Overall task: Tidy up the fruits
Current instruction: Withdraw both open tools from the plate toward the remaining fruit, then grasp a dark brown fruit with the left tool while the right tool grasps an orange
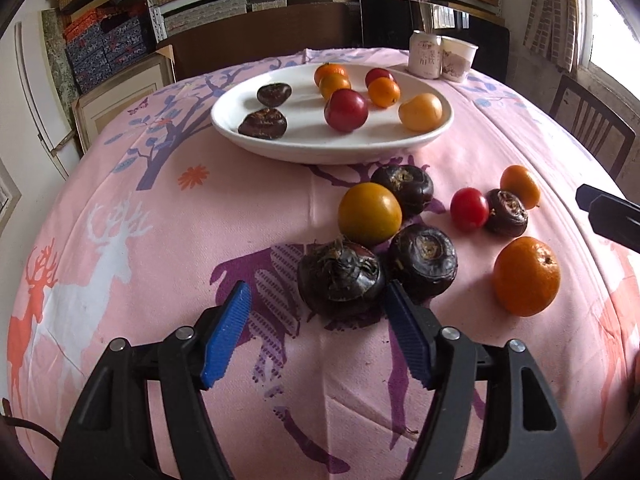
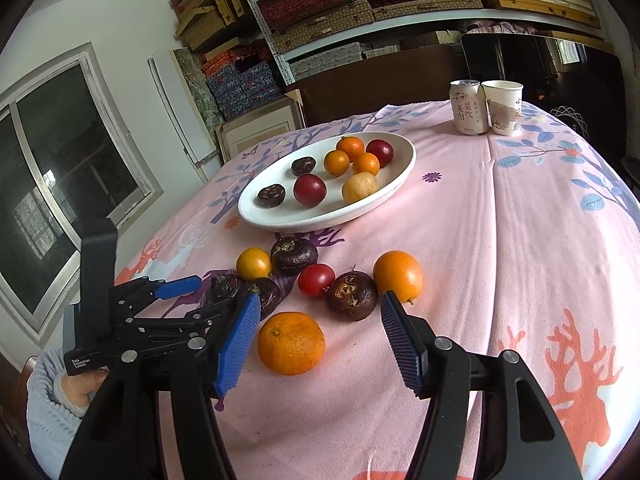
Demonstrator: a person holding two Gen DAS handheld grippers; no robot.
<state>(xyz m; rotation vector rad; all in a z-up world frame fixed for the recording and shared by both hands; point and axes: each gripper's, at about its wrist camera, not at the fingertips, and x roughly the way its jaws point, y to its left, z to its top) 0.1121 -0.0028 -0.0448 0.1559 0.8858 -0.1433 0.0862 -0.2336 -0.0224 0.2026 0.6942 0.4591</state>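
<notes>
Left gripper [image 1: 318, 300]: it is standing wide open and holding nothing; its blue pads are lying on either side of the nearest water chestnut [image 1: 340, 276], not touching it as far as I can see.
Right gripper [image 2: 316, 312]: it is also standing wide open and empty, just behind the big mandarin [image 2: 291, 343], on the side away from the plate.
Plate [image 1: 280, 148]: white, oval, sitting on the table [image 1: 160, 240] beyond the loose fruits. It is already carrying eight pieces: two dark chestnuts at one end, then three small oranges, two red plums and one yellow fruit [image 1: 420, 112].
Done so far: about half of the work, in my judgement, because eight pieces are lying in the plate.
Left to do: eight pieces are waiting on the cloth in front of the plate: four dark chestnuts, the yellow-orange plum [image 1: 370, 214], the red plum [image 1: 469, 209], the small orange [image 1: 520, 186] and the big mandarin.
Grouping: the dark ones are lying together at one end of the plate, so sorting by kind is probably the aim.
Next step, as I judge: closing the left gripper on the nearest chestnut.
Hidden or unclear: one chestnut is partly covered by the left gripper in the right wrist view. The right gripper is showing only as a dark tip in the left wrist view. The person's hand [image 2: 86, 388] is mostly hidden.
Beyond the plate: a can [image 2: 468, 108] and a paper cup [image 2: 503, 108] are standing together; their print is too small for reading.
</notes>
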